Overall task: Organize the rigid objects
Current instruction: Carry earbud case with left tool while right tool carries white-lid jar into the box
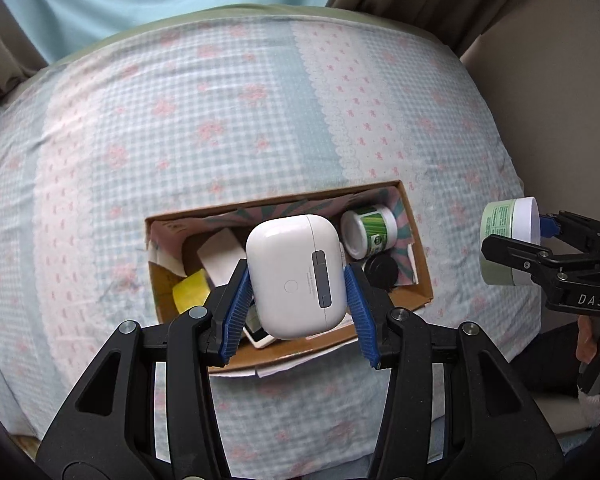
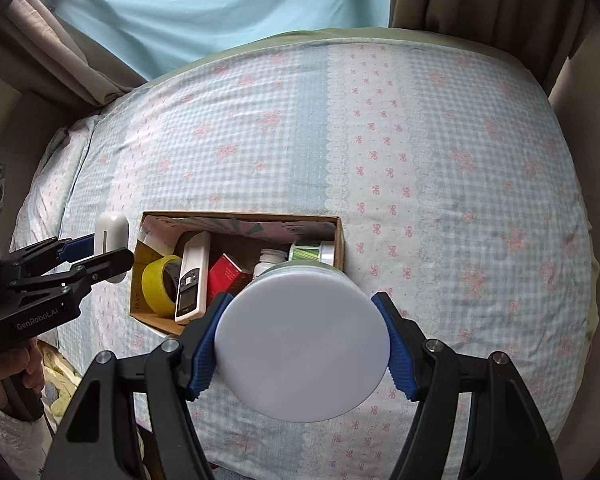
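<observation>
Checked bedding fills both views, and with the left tool clamping the earbud case at lower centre and the right tool clamping the jar, both above the box, lower each into a free gap.

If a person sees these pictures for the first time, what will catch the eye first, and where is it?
First, the two held things: the left gripper clamps a white earbud case above the cardboard box, and the right gripper clamps a round jar by its white lid. Next, the open box on the checked bedsheet, holding yellow tape, a remote and a red carton.
</observation>
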A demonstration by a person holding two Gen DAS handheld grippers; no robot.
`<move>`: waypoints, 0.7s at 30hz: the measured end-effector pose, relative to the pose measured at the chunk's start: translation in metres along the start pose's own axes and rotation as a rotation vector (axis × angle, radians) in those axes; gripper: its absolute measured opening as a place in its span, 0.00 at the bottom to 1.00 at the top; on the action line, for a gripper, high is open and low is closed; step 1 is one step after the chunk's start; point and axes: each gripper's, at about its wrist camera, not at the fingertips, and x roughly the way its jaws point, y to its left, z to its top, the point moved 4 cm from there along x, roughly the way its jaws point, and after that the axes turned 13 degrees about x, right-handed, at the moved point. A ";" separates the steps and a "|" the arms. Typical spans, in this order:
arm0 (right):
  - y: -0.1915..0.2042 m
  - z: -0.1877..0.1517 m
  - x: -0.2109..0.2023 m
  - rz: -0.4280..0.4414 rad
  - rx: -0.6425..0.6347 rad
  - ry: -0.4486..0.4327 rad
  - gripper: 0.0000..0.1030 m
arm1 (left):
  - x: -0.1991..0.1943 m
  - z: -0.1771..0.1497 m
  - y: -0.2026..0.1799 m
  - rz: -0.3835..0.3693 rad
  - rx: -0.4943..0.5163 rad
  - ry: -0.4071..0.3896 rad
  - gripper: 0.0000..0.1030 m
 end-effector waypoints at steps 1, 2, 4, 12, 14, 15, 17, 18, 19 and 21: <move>0.006 -0.001 0.005 0.004 -0.004 0.010 0.64 | 0.003 -0.004 0.006 -0.001 -0.006 0.006 0.42; 0.011 -0.003 0.011 0.006 -0.006 0.021 0.64 | 0.006 -0.009 0.012 -0.003 -0.013 0.012 0.42; 0.021 -0.006 0.023 -0.001 -0.014 0.039 0.64 | 0.015 -0.017 0.023 -0.013 -0.026 0.025 0.42; 0.042 -0.023 0.081 -0.027 0.001 0.111 0.64 | 0.068 -0.031 0.052 -0.047 -0.030 0.090 0.42; 0.043 -0.027 0.097 -0.033 0.011 0.124 0.64 | 0.083 -0.027 0.055 -0.051 -0.015 0.103 0.42; 0.044 -0.028 0.105 -0.037 0.012 0.131 0.64 | 0.090 -0.025 0.056 -0.054 -0.007 0.108 0.42; 0.047 -0.032 0.120 -0.045 0.004 0.148 0.64 | 0.102 -0.021 0.058 -0.058 0.007 0.120 0.42; 0.048 -0.033 0.127 -0.046 -0.002 0.155 0.64 | 0.108 -0.019 0.059 -0.061 0.014 0.126 0.42; 0.050 -0.033 0.133 -0.042 -0.011 0.159 0.64 | 0.113 -0.017 0.060 -0.064 0.020 0.133 0.42; 0.054 -0.032 0.142 -0.023 -0.022 0.161 0.64 | 0.121 -0.015 0.061 -0.069 0.035 0.146 0.42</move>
